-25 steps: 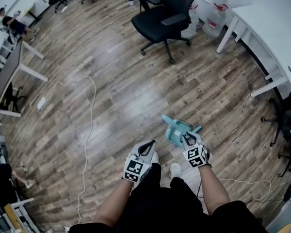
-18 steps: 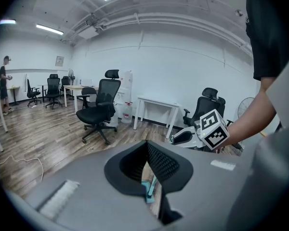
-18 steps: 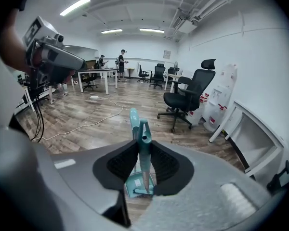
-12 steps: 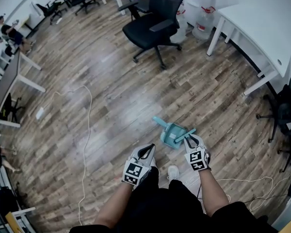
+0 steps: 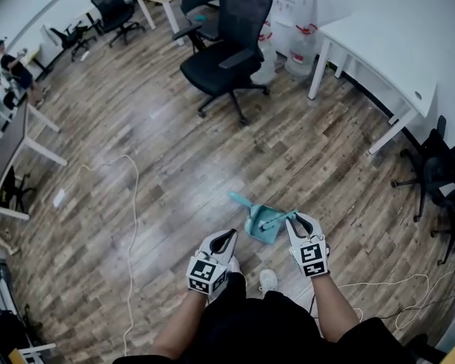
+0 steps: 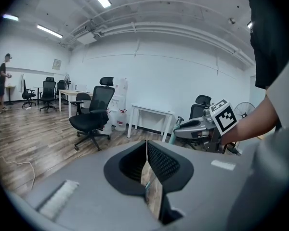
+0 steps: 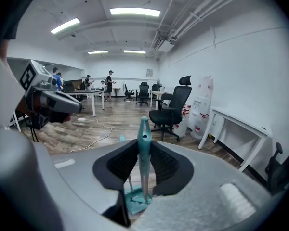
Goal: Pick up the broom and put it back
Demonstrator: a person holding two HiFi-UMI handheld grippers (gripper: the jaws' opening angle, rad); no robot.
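Head view: the person stands on a wooden floor (image 5: 174, 142) with both grippers held out in the lower middle of the frame. The right gripper (image 5: 294, 218) is closed on the teal broom (image 5: 262, 224), which lies just up and left of its jaws, near the frame centre and above the person's shoe (image 5: 268, 280). The left gripper (image 5: 226, 236) sits to the left of the broom, apart from it.

Right gripper view: the slim teal handle (image 7: 144, 153) stands upright between the two jaws, both pads pressing on it; its looped end rises above the jaw tips, and the broom's teal head shows below them, at the bottom centre. Whether the head rests on the floor cannot be told.

Left gripper view: the jaws meet at their tips with nothing between them, so this gripper is closed and empty.

Surroundings, head view: a black office chair (image 5: 224, 40) at upper centre, two water jugs (image 5: 299, 40) to its right, a white worktop (image 5: 387, 44) at upper right, and a pale cable (image 5: 133, 203) trailing down the left half of the floor.
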